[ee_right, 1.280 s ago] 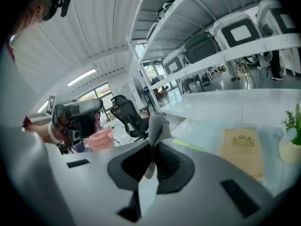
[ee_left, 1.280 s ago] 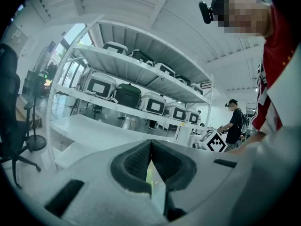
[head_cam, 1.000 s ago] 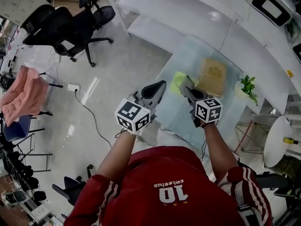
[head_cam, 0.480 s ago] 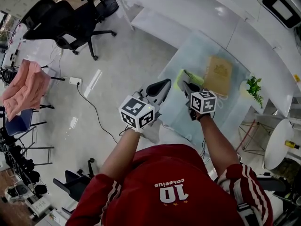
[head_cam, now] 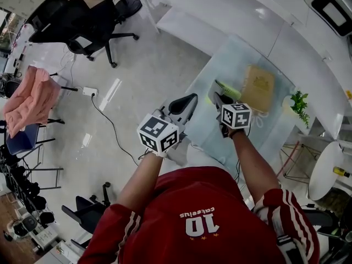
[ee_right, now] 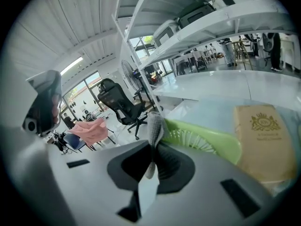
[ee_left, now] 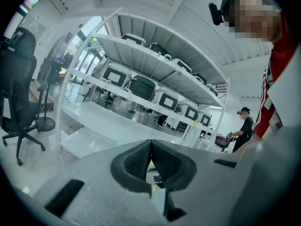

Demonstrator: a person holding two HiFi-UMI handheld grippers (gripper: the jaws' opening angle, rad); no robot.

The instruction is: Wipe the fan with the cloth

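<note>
A small green fan [head_cam: 225,89] lies on the glass table [head_cam: 212,131], beside a tan box [head_cam: 257,88]. In the right gripper view the fan [ee_right: 207,139] sits just beyond the jaws, its white grille showing. My right gripper [head_cam: 219,101] is shut on a grey cloth [ee_right: 154,125], which sticks up from between the jaws [ee_right: 151,160], close to the fan's near edge. My left gripper [head_cam: 188,100] hovers over the table's left edge, shut with nothing in it [ee_left: 150,158], and points at the white shelves.
A potted plant [head_cam: 298,104] stands at the table's right end. White shelving [head_cam: 231,10] runs behind the table. Black office chairs [head_cam: 82,29], a pink cloth on a rack [head_cam: 30,100] and a floor cable [head_cam: 104,125] are to the left.
My right gripper has moved forward with the cloth, closer to the green fan. The left gripper has stayed about where it was.
</note>
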